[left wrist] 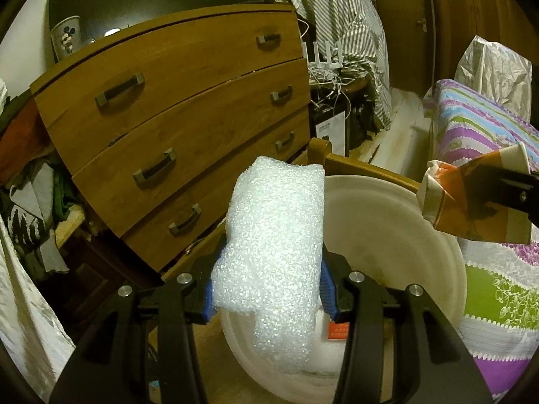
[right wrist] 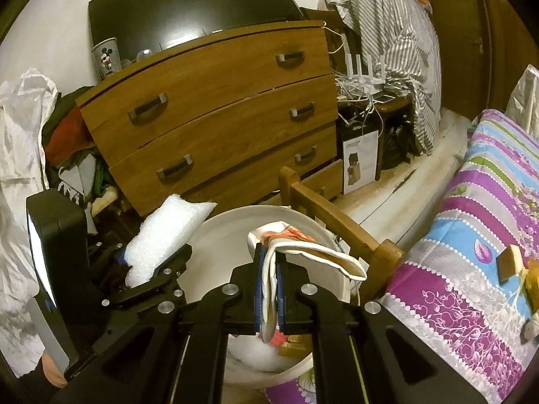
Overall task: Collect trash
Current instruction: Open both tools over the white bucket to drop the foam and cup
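The left claw [left wrist: 267,289] is closed on a piece of white foam [left wrist: 273,249]. The foam sits right between its two blue pads and sticks out past them, both up and down. It hangs over the near edge of a big white bucket [left wrist: 387,222]. The foam is bumpy and sparkly, soft looking, and bent over at the top. The right claw [right wrist: 269,289] is shut tight on a squashed paper cup [right wrist: 303,252]. The cup is pinched flat between the pads, and its open end flops out to the right. It is white inside with orange and brown on the outside. It hangs over the same bucket, nearer the bed side. In the left view the cup [left wrist: 471,198] shows at the right, above the bucket's rim. In the right view the foam [right wrist: 161,235] is at the left edge of the bucket [right wrist: 219,235]. Some trash lies at the bottom of the bucket. A wooden dresser [left wrist: 175,118] stands behind it, and a bed [right wrist: 471,235] with a stripy cover is on the right.
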Demonstrator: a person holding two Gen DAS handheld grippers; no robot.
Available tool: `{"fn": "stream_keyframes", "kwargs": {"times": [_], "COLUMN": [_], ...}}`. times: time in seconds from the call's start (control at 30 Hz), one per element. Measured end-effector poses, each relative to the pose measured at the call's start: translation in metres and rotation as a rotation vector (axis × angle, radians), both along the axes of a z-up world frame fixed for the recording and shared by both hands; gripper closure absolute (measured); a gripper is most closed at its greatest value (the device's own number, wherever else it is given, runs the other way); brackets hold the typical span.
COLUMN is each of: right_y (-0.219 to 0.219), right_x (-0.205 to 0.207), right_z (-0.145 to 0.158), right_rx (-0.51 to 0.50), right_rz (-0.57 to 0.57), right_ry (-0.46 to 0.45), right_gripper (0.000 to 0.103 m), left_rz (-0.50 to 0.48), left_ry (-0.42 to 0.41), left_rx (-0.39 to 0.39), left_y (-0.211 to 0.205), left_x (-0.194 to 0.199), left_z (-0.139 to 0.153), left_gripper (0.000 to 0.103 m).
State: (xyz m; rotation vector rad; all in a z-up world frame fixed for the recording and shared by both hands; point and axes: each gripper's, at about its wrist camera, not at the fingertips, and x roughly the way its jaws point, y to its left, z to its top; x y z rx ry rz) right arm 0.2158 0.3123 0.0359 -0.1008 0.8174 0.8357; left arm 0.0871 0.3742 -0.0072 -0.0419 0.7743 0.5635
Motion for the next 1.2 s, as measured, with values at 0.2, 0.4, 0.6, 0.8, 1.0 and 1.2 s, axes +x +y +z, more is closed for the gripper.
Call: {"fn": "stream_keyframes", "kwargs": {"times": [0.2, 0.4, 0.6, 0.8, 1.0, 1.2], "right_y": [0.002, 0.006, 0.010, 0.008, 0.007, -0.001], "right_x": [0.003, 0.006, 0.010, 0.013, 0.012, 0.011], "right_z": [-0.001, 0.003, 0.009, 0.008, 0.005, 0.005], "right_rx": [0.001, 0.011, 0.039, 0.047, 0.052, 0.055], "right_rz": [0.002, 0.009, 0.034, 0.030, 0.022, 0.000], "right_ry": [0.002, 0.002, 0.024, 0.033, 0.035, 0.031], "right_gripper": [0.096, 0.095, 0.083, 0.067, 0.067, 0.067], "left_rz": [0.006, 0.009, 0.004, 0.030, 0.037, 0.034], "left_ry": [0.002, 0.000, -0.008, 0.012, 0.018, 0.017], "left_rx": [-0.006, -0.012, -0.012, -0.010, -0.018, -0.019], "left_y": [0.006, 0.009, 0.009, 0.012, 0.014, 0.014], "left_x": [0.001, 0.003, 0.005, 0.006, 0.005, 0.005], "left_z": [-0.002, -0.001, 0.002, -0.001, -0.002, -0.002], "left_gripper": [0.057, 0.057, 0.057, 0.020, 0.020, 0.020]}}
